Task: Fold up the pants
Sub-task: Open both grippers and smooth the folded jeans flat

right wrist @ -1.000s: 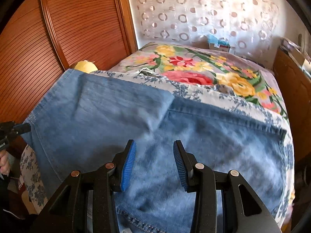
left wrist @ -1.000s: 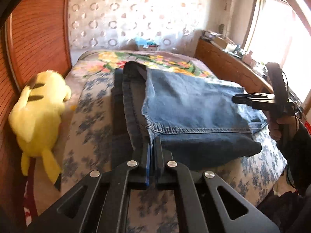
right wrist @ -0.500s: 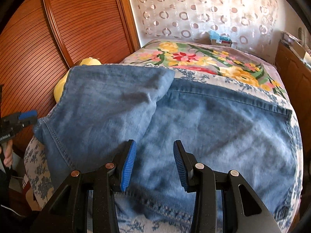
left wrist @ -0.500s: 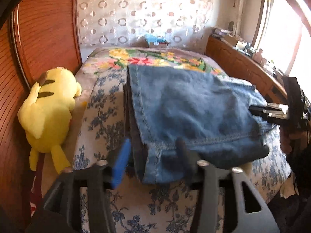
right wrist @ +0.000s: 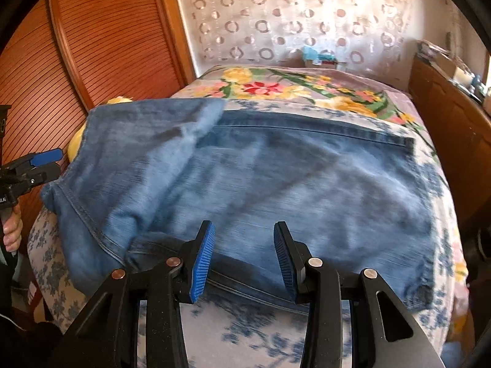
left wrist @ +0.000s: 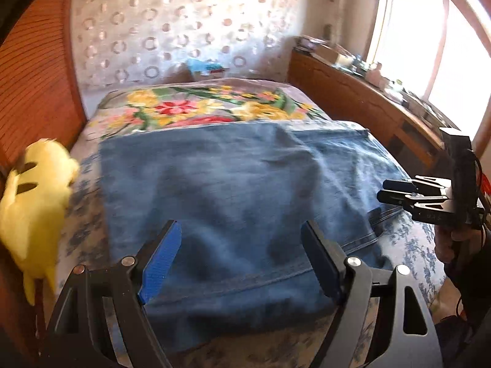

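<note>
Blue denim pants [left wrist: 233,202] lie folded flat across the bed, a hem edge nearest me. They fill the right wrist view [right wrist: 276,184] too, one layer folded over at the left. My left gripper [left wrist: 242,260] is open and empty just above the near hem. My right gripper [right wrist: 242,259] is open and empty above the near edge of the pants. Each gripper shows in the other's view: the right one at the far right [left wrist: 399,193], the left one at the far left [right wrist: 46,162].
The bed [left wrist: 199,107] has a floral cover. A yellow plush toy [left wrist: 33,202] lies at its left edge by a wooden slatted wall [right wrist: 92,46]. A cluttered wooden sideboard [left wrist: 368,98] runs along the right, under a window.
My left gripper has opened and let go of the pants hem, which dropped flat onto the bed. Both grippers have drawn back a little.
</note>
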Available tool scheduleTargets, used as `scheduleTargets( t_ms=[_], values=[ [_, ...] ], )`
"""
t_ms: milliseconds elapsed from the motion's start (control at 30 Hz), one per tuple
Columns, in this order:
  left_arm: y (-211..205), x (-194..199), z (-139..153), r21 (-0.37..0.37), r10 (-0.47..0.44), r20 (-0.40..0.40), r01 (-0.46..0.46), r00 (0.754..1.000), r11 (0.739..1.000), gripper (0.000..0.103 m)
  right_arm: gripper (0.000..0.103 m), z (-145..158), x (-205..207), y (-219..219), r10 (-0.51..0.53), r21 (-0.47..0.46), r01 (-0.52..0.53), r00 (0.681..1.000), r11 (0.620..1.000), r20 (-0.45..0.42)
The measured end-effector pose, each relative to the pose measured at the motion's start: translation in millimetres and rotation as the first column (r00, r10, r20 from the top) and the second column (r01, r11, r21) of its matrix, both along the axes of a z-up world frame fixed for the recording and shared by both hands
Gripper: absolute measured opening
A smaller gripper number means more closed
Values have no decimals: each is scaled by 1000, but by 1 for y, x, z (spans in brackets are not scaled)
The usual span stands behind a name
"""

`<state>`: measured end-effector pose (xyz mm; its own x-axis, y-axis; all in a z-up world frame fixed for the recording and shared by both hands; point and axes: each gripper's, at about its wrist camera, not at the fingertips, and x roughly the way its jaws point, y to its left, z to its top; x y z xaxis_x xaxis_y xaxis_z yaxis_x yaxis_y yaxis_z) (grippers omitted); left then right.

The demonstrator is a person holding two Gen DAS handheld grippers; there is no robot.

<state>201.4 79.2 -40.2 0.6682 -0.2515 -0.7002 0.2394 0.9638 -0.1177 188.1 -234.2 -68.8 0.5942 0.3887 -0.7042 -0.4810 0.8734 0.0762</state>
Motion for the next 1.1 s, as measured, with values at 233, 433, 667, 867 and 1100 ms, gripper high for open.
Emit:
scheduleTargets(
  t_ms=[233, 433, 667, 867, 1100],
  values=[
    [-59, 24, -3, 14, -114, -28, 114, 993, 993, 81, 50, -8, -1, -26, -65, -38, 65, 998, 997, -3],
    [-83, 36, -16, 36, -137, -82, 140, 987, 989, 81, 57, -12, 0, -45, -92, -38, 92, 996, 995, -17],
    [-92, 35, -37, 55, -133, -138, 141, 981, 988, 81, 63, -22, -2, -40, -83, -89, 83, 997, 993, 4],
    [-94, 35, -45, 60, -122, -146, 132, 982, 989, 81, 66, -25, -5, -42, -91, -107, 95, 995, 990, 34],
    [-96, 35, -52, 64, -117, -125, 126, 985, 990, 82, 71, -28, 2, -41, -90, -115, 93, 995, 989, 30]
  ],
)
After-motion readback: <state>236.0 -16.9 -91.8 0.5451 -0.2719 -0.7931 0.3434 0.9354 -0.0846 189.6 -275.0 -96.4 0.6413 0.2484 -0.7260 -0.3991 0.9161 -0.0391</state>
